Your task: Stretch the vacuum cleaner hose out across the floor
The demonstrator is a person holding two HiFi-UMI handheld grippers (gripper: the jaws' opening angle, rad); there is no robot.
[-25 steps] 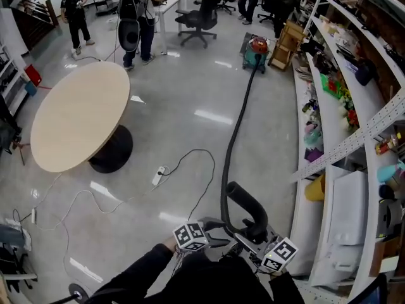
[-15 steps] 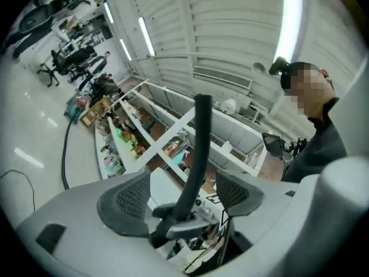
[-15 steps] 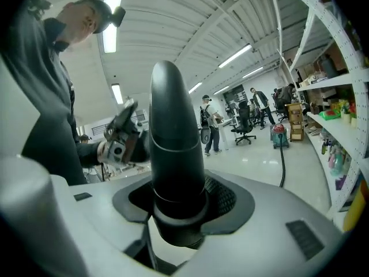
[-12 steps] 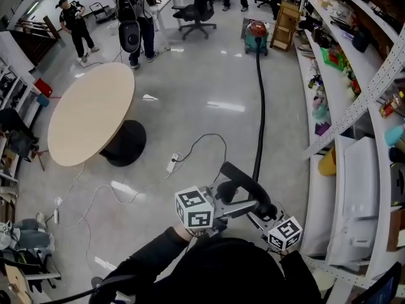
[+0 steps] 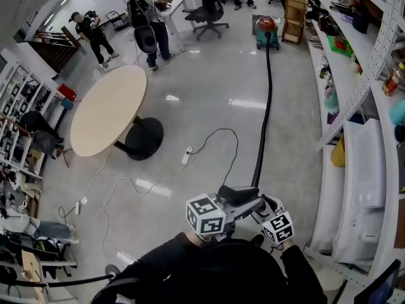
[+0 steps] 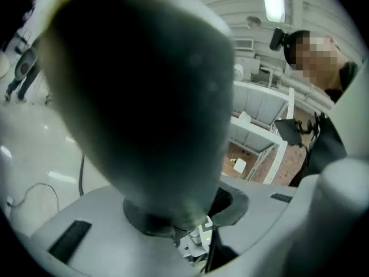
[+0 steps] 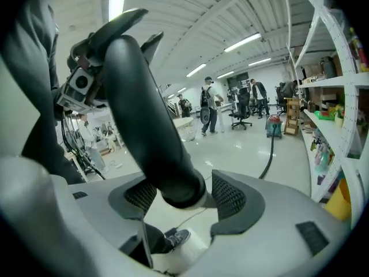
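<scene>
The red and green vacuum cleaner (image 5: 266, 29) stands far off by the shelving. Its black hose (image 5: 266, 113) runs almost straight over the floor toward me and ends in a bent black handle tube (image 5: 237, 194). My left gripper (image 5: 235, 209) is closing and its pads press on that tube, which fills the left gripper view (image 6: 144, 97). My right gripper (image 5: 266, 206) is opening. In the right gripper view the tube (image 7: 150, 120) passes between its mesh pads (image 7: 230, 196) with narrow gaps on both sides. The hose (image 7: 268, 154) and vacuum (image 7: 274, 124) show beyond.
A round wooden table (image 5: 107, 109) stands to the left. A power strip (image 5: 187, 154) with thin cables lies on the glossy floor beside the hose. White shelving (image 5: 354, 138) lines the right side. Two people (image 5: 152, 18) and office chairs (image 5: 212, 11) are at the far end.
The hose has gone from a curve to a nearly straight line, and the vacuum looks farther away. Both grippers stay at the handle tube, which has tipped lower.
</scene>
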